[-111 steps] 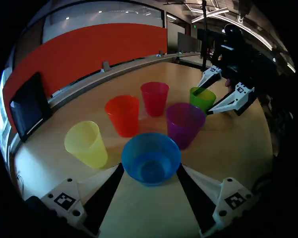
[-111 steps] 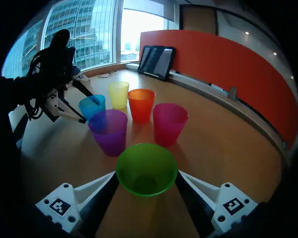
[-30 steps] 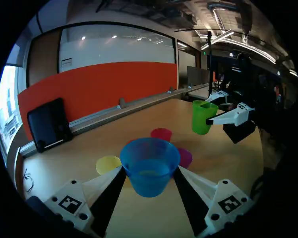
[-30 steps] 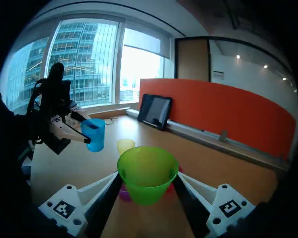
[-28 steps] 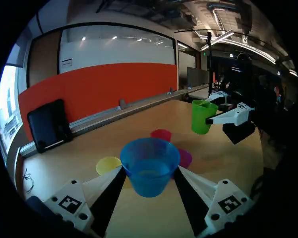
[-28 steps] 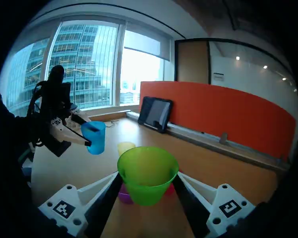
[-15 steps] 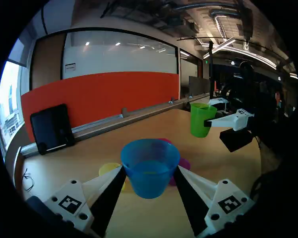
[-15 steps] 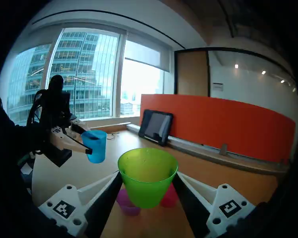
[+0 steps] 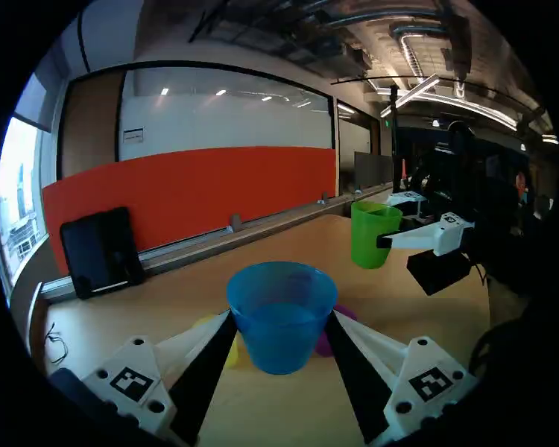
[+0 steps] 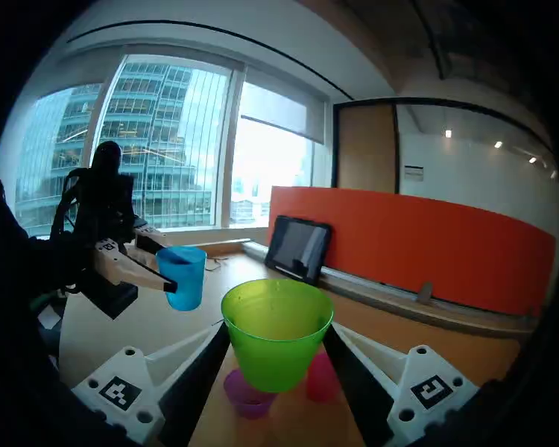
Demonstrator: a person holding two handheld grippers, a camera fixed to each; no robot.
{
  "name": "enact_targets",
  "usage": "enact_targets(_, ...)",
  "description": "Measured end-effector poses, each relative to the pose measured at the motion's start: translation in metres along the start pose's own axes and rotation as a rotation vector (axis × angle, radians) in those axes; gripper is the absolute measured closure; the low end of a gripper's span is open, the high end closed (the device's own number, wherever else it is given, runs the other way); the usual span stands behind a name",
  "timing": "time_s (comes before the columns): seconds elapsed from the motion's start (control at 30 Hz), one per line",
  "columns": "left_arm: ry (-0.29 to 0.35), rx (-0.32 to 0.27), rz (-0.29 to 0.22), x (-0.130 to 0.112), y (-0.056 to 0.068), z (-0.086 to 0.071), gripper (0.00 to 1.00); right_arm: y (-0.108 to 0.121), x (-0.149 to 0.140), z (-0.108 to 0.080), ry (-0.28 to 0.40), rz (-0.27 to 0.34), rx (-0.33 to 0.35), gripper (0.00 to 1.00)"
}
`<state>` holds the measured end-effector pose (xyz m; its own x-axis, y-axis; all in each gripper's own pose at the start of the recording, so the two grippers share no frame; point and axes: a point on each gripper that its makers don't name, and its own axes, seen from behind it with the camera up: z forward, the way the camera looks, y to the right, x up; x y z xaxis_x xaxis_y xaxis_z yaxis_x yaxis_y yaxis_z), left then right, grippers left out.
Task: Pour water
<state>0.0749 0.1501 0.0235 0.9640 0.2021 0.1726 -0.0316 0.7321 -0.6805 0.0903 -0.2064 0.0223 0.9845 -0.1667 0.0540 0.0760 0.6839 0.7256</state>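
The left gripper (image 9: 279, 331) is seen clamped on the blue cup (image 9: 282, 294), a finger pressed to each side. The cup is held upright and level, clear of the counter (image 9: 168, 287). A water line seems to be made out through the blue wall, roughly halfway down, though the tint leaves that uncertain.

The right gripper (image 10: 277, 337) is likewise closed on the green cup (image 10: 277, 316), which is carried upright above the counter.

In the left gripper view the green cup is caught off to the right at about the same height, well apart from the blue one. A sliver of a yellow cup (image 9: 232, 350) is glimpsed beside the near finger, under ceiling lights (image 9: 417, 86).

In the right gripper view the blue cup is shown at the left, held out by a dark-sleeved arm (image 10: 26, 261) against tall windows (image 10: 145, 156). A purple cup (image 10: 248, 395) and a pink cup (image 10: 321, 376) are picked out standing on the counter below. A tablet (image 10: 298, 249) is seen leaning against the orange partition (image 10: 443, 246).
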Motion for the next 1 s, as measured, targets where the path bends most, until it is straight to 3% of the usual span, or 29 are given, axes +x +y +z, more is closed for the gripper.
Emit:
enact_targets(0.37, 0.032, 0.041, 0.077, 0.02, -0.01, -0.004, 0.18, -0.012, 0.004, 0.011, 0.007, -0.003, 0.036, 0.11)
enact_targets(1.0, 0.09, 0.148, 0.383, 0.074, -0.019, -0.002, 0.18, -0.041, -0.002, 0.037, 0.0, -0.032, 0.106, 0.11)
